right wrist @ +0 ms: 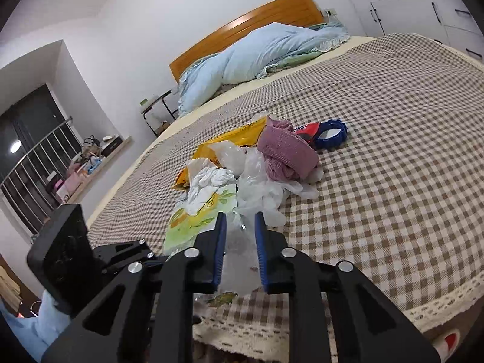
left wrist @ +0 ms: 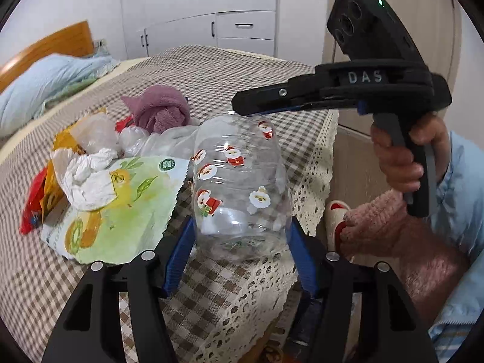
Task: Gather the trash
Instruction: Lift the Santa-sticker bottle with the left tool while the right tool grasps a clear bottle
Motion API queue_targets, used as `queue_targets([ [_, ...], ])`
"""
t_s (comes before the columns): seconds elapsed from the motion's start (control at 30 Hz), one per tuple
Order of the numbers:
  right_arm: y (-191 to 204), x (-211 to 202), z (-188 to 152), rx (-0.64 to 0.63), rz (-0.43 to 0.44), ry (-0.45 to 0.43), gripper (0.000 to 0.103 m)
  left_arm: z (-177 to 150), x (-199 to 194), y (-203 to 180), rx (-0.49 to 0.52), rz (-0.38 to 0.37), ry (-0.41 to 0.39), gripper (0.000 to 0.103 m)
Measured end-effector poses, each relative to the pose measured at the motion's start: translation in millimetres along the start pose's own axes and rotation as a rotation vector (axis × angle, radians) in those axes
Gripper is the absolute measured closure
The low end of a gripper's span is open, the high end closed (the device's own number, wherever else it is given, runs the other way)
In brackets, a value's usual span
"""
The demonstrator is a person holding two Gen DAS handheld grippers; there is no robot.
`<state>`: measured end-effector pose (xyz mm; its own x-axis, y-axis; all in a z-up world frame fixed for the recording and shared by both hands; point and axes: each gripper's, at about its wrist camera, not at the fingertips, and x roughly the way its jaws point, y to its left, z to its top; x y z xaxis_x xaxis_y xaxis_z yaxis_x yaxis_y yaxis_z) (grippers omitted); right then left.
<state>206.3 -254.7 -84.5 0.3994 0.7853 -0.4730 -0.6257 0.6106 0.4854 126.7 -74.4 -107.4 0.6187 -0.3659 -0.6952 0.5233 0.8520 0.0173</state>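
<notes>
Checked bedspread [right wrist: 378,139] — trash heap [right wrist: 236,169] at centre frame.
My left gripper [left wrist: 240,242] clasps the clear jar [left wrist: 239,187]; my right gripper [right wrist: 240,254] pinches its rim — wardrobe [left wrist: 211,12] upper centre.

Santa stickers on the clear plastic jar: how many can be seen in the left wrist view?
6 on the jar: one near the top rim, three upper left, two lower down. Others may be hidden on the far side.
</notes>
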Motion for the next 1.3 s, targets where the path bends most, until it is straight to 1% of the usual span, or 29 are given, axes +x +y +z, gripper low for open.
queue_targets([
  [0.07, 3, -6, -2, -0.023, 0.012, 0.002, 0.090, -1, 0, -2, 0.011, 0.014, 0.000, 0.044],
  [0.13, 2, -9, -7, -0.029, -0.030, 0.002, 0.092, 0, 2, -1, 0.015, 0.015, -0.001, 0.044],
  [0.23, -3, -16, -12, -0.015, -0.072, -0.023, 0.092, 2, 2, -4, 0.024, 0.037, -0.008, 0.044],
  [0.27, -1, -21, -13, -0.031, -0.120, -0.044, 0.092, 2, 2, -5, 0.025, 0.043, -0.010, 0.044],
  [0.33, -4, -26, -13, -0.028, -0.163, -0.067, 0.092, 0, 2, -5, 0.019, 0.042, -0.012, 0.044],
  [0.4, -9, -32, -14, -0.026, -0.234, -0.094, 0.092, -1, 3, -6, 0.020, 0.043, -0.011, 0.045],
  [0.43, -12, -33, -13, -0.021, -0.259, -0.100, 0.092, -1, 2, -6, 0.016, 0.043, -0.013, 0.045],
  [0.47, -17, -35, -13, 0.001, -0.263, -0.106, 0.092, -1, 2, -4, 0.006, 0.039, -0.014, 0.045],
  [0.5, -21, -38, -13, 0.011, -0.292, -0.123, 0.092, -2, 2, -3, 0.000, 0.037, -0.016, 0.045],
  [0.53, -22, -40, -14, 0.005, -0.328, -0.137, 0.092, -2, 2, -3, -0.001, 0.038, -0.017, 0.045],
  [0.67, -25, -50, -16, -0.007, -0.427, -0.200, 0.092, -3, 0, -7, 0.007, 0.057, -0.024, 0.045],
  [0.77, -23, -54, -20, -0.029, -0.483, -0.237, 0.092, -4, -2, -8, 0.001, 0.083, -0.030, 0.045],
  [0.87, -16, -52, -20, -0.069, -0.506, -0.254, 0.092, -5, -6, -8, -0.013, 0.109, -0.047, 0.045],
  [0.93, -12, -55, -20, -0.087, -0.507, -0.272, 0.092, -4, -10, -9, -0.021, 0.113, -0.058, 0.045],
  [1.1, 0, -60, -22, -0.132, -0.503, -0.312, 0.096, -5, -19, -11, -0.046, 0.118, -0.087, 0.045],
  [1.3, 16, -55, -27, -0.213, -0.498, -0.299, 0.098, -7, -24, -10, -0.079, 0.138, -0.098, 0.045],
])
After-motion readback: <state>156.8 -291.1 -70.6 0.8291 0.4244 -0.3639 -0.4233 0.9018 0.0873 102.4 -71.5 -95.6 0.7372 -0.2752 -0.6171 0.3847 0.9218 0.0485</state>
